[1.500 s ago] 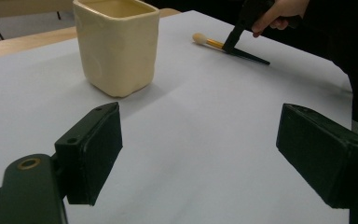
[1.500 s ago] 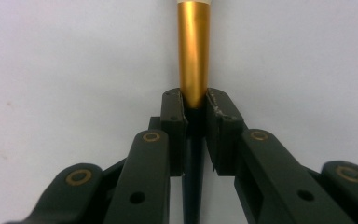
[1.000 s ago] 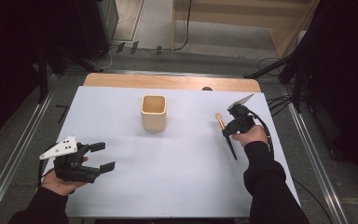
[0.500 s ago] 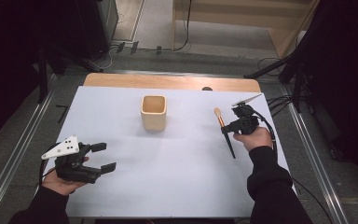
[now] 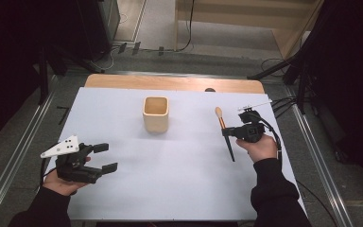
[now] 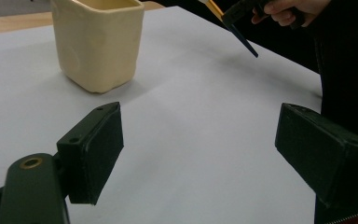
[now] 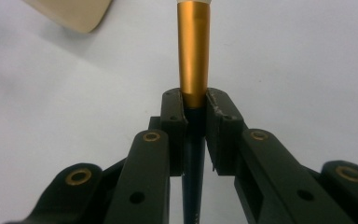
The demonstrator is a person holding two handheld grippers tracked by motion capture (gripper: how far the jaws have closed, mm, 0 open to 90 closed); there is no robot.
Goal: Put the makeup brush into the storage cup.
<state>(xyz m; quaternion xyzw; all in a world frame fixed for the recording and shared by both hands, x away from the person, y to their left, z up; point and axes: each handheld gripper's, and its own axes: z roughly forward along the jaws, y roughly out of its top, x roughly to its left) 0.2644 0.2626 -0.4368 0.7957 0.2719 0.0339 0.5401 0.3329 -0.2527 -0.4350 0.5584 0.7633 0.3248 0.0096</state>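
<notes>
**Brush clamped, cup off to the left**

Left gripper (image 5: 105,157) resting with jaws spread wide, nothing between the pads, cup (image 5: 156,114) ahead and to their right. Right gripper (image 5: 231,133) pinching the brush (image 5: 225,133) at the gold ferrule, long axis crossing the fingers, bristles pointing away, handle tip low. Cup lying left of those fingers, well apart; needing a leftward carry and a tilt upright.

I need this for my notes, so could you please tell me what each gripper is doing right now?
Left gripper: open, holding nothing.
Right gripper: shut on the brush, which it holds above the table.
</notes>
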